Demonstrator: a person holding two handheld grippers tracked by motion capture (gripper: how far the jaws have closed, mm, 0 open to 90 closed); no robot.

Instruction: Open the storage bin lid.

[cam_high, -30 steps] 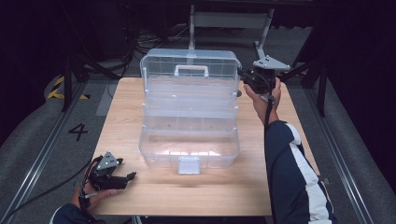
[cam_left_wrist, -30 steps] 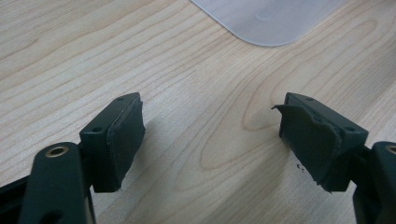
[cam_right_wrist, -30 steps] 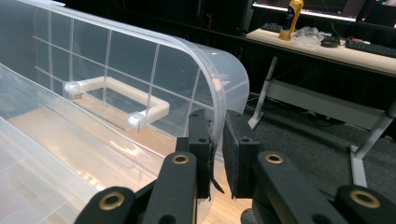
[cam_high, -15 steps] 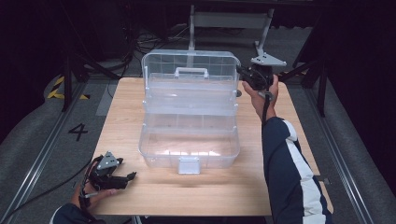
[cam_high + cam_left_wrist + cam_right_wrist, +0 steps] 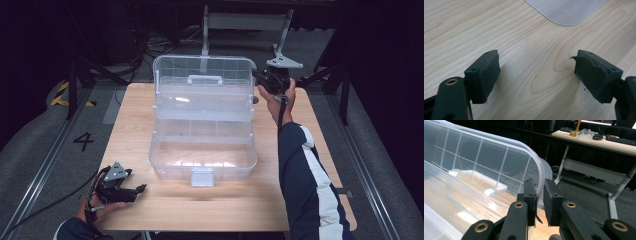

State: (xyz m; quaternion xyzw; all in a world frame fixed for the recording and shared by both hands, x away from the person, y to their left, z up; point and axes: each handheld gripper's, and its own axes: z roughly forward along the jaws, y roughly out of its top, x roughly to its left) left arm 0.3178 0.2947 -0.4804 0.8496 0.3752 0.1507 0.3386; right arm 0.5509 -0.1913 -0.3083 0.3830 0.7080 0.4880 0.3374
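**Left jaws wide over bare wood, right jaws pinching the lid edge**

Fingers (image 5: 486, 75) of our left gripper (image 5: 120, 187) stand spread wide, nothing between them, only wood grain of the table (image 5: 320, 125) under the gap. We hold that gripper low at the table's near left corner, just off the front left of the box (image 5: 202, 127). From the left gripper view a rounded frosted corner of the box (image 5: 566, 11) lies ahead of the jaws, apart from them.

Middle of table: clear plastic box, lid (image 5: 202, 75) raised upright at the far side, white handle (image 5: 205, 79) on it. Stepped trays sit open below it; a latch (image 5: 202, 176) hangs at the near wall.

Right: our right gripper (image 5: 267, 82) is up at the lid's upper right corner, arm in a dark sleeve (image 5: 305, 175) with a white stripe. From the right gripper view its jaws are nearly closed on the lid's curved rim (image 5: 536, 180), which passes between the pads.
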